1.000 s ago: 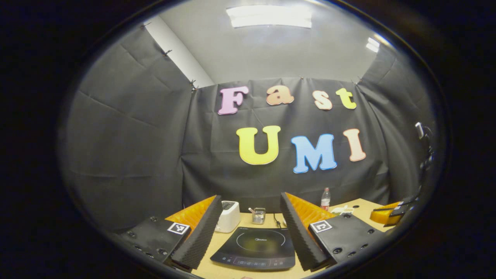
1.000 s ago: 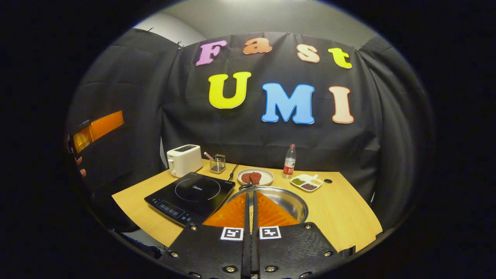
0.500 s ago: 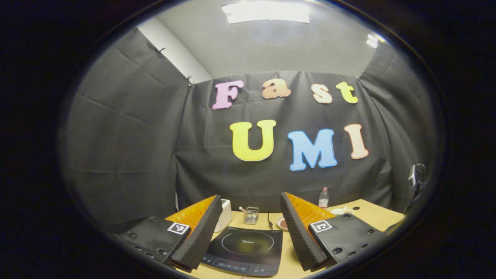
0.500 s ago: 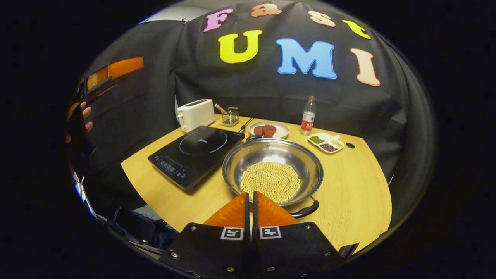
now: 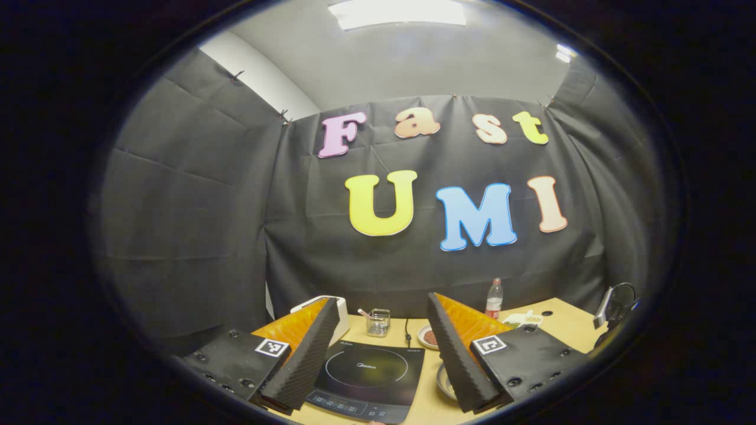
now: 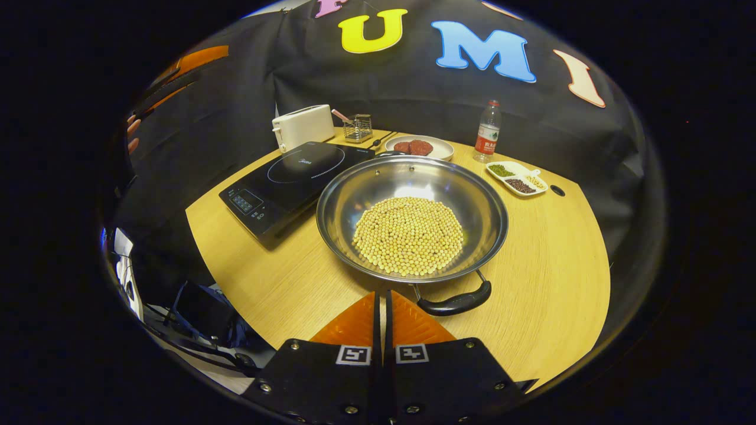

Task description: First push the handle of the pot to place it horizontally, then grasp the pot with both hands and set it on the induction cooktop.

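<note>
A wide steel pot [image 6: 413,177] holding yellow beans [image 6: 409,235] sits mid-table in the right gripper view. Its near black handle [image 6: 455,303] points towards me; the far handle [image 6: 390,154] is by the plate. The black induction cooktop [image 6: 289,177] lies just left of the pot. My right gripper [image 6: 382,297] is shut and empty, its tips just left of the near handle, above the table's front. My left gripper [image 5: 383,301] is open and empty, high over the cooktop [image 5: 366,375], with a sliver of pot rim [image 5: 442,382] beside its right finger. That left gripper [image 6: 177,71] hangs far left.
At the back of the wooden table [image 6: 549,265] stand a white toaster [image 6: 302,126], a wire utensil holder [image 6: 358,127], a plate of meat [image 6: 422,147], a water bottle [image 6: 488,131] and a divided dish [image 6: 517,177]. Cables lie below the table's left edge.
The right gripper has tipped downward and closer, so the whole pot and its near handle have come into view. The left gripper view dipped slightly, and a bit of pot rim has appeared.
</note>
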